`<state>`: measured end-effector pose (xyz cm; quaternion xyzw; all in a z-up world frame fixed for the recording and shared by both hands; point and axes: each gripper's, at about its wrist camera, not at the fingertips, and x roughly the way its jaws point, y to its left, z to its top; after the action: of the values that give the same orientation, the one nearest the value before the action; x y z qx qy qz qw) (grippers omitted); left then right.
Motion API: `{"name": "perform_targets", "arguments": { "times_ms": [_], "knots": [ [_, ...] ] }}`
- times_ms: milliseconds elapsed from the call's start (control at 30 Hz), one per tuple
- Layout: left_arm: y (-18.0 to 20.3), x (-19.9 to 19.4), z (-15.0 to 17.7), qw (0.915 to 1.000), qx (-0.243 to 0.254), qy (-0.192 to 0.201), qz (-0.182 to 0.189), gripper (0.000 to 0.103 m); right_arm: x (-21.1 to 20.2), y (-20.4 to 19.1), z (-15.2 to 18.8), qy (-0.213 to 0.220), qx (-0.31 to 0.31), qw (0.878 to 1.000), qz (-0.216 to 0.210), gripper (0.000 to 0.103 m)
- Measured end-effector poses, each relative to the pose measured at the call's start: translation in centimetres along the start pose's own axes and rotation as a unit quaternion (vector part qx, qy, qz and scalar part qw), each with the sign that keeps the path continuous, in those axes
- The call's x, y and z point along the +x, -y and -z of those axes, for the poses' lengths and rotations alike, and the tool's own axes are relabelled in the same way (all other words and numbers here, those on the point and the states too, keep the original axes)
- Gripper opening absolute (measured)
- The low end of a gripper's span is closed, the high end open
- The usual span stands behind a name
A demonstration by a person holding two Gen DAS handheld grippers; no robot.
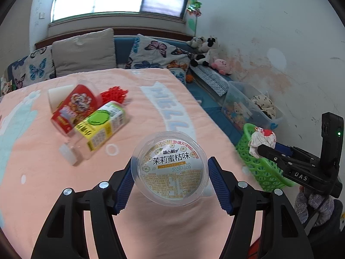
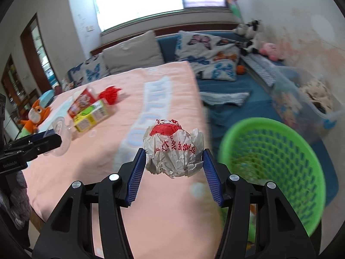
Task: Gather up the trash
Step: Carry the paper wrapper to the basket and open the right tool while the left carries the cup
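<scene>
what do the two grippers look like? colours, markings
Both match: black angular frames with silver screws and ribbed blue fingers. The right gripper reads "DAS" in white and shows a green LED; the left gripper has small white lettering, blurred.

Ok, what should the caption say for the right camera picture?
Right gripper holding a crumpled paper wrapper beside the green basket.

My left claw (image 1: 170, 173) has matt black plastic arms, ribbed blue pads and shiny metal screws. The cup (image 1: 171, 168) looks like clear glossy plastic under a printed film lid. My right claw (image 2: 172, 161) carries crinkled matt paper (image 2: 173, 151). The basket (image 2: 280, 161) is perforated green plastic, the blanket (image 1: 151, 112) probably soft fleece.
</scene>
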<state>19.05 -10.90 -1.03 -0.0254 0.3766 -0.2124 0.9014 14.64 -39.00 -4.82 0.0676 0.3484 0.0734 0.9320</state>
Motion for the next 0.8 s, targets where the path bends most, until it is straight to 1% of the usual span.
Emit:
{"name": "perform_targets", "arguments": {
  "times_ms": [200, 400, 600, 700, 800],
  "knots": [
    [3.6, 1.2, -0.9, 0.9994, 0.027, -0.005, 0.020, 0.064, -2.2, 4.5, 1.1, 0.007, 0.032, 0.999, 0.037, 0.056],
    [7.1, 2.3, -1.8, 0.9978, 0.052, -0.007, 0.039, 0.064, -3.8, 8.2, 2.0, 0.011, 0.057, 0.996, 0.066, 0.057],
    [10.1, 3.4, -2.7, 0.9961, 0.067, -0.012, 0.056, 0.064, -5.0, 10.6, 3.1, 0.012, 0.075, 0.993, 0.087, 0.060],
    [11.4, 3.9, -2.9, 0.9951, 0.075, -0.015, 0.063, 0.064, -5.4, 11.5, 3.5, 0.013, 0.085, 0.992, 0.093, 0.065],
    [12.8, 4.3, -3.3, 0.9938, 0.084, -0.016, 0.070, 0.064, -5.8, 12.1, 3.8, 0.014, 0.091, 0.991, 0.095, 0.066]
  ]
}}
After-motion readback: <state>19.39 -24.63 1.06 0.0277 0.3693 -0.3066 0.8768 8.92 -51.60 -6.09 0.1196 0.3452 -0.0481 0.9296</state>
